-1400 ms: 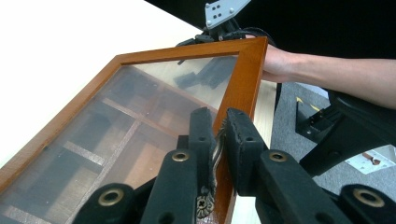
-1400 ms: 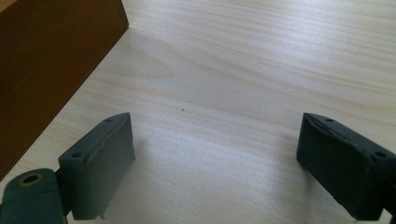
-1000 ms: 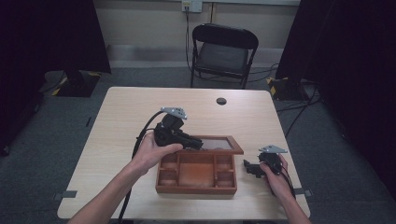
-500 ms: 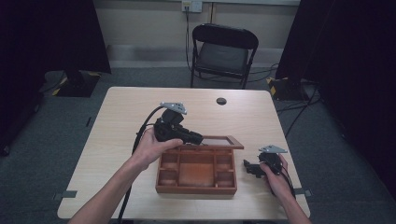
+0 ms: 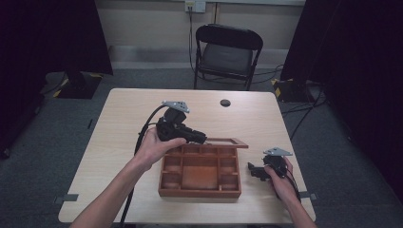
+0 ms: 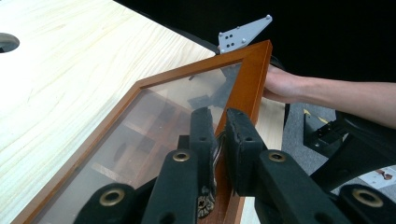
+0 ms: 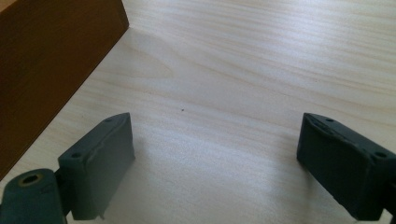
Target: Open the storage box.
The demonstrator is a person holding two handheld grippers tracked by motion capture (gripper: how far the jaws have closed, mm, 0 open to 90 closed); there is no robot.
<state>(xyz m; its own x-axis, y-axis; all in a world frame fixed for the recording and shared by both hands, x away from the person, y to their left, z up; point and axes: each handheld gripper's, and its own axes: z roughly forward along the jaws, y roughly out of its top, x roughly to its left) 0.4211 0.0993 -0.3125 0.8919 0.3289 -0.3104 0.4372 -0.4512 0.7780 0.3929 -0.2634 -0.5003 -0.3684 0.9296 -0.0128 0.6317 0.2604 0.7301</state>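
So the left tongs (image 5: pixel 202 139) are clamped down on the wooden rim of the glass lid (image 6: pixel 154 112) of that compartment box (image 5: pixel 200 172), which sits near the front of the counter (image 5: pixel 119 123). The lid is hinged along the far edge of the box and right now it's tipped up partway, hanging over the back row of compartments. In the left gripper view you can see the pads squeezing the frame (image 6: pixel 250 79) at its free edge, close to a corner, not the pane.

Honestly that looks like the right place to grab. The frame is stiff wood and gives the rubber something to bite, whereas the pane looks slick and is the bit that would crack or scratch. The lid looks light, but gripped that near a corner I'd guess it wants to twist a little, so go slow and don't let it drop.

The right tongs (image 5: pixel 254 171) are resting on the counter just beside the box's right wall (image 7: pixel 51 60), wide apart with nothing in them. A steadying hold on the box wouldn't hurt, since it might slide.
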